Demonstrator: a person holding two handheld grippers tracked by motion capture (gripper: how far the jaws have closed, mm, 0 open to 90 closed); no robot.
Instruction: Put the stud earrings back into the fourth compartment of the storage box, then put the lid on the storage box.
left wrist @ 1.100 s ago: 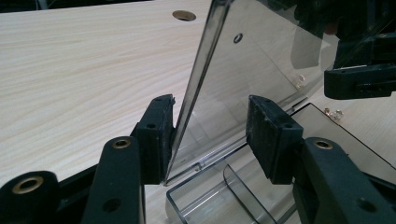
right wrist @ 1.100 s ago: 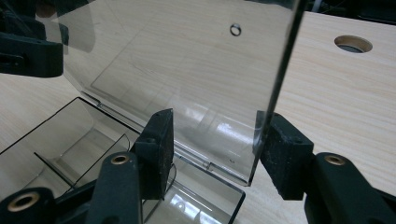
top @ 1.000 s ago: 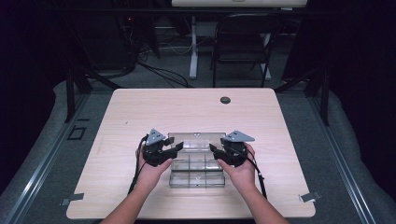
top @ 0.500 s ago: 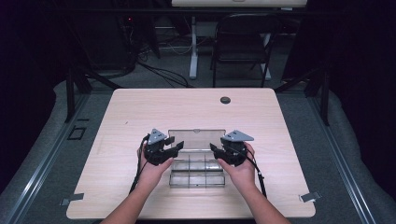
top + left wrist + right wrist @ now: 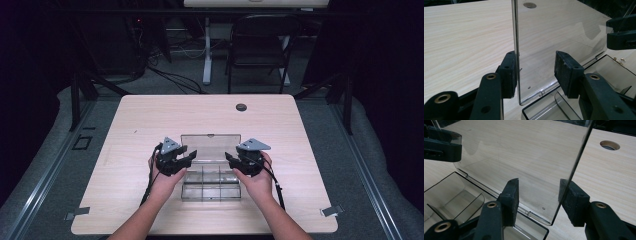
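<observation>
Near your edge of the table (image 5: 150,120) sits the clear compartment box (image 5: 210,184), its lid (image 5: 210,147) raised upright along the far side, long axis running left to right. Your left gripper (image 5: 189,157) straddles the lid's left end, your right gripper (image 5: 230,159) its right end. Both sets of jaws have just been closing with the lid edge between them: one pad touches, the other stands off, so neither clamps yet. Both hands sit equally near; the lid rises straight ahead of the jaws.

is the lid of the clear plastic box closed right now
No, the lid stands raised behind the open compartments of the clear plastic box.
</observation>
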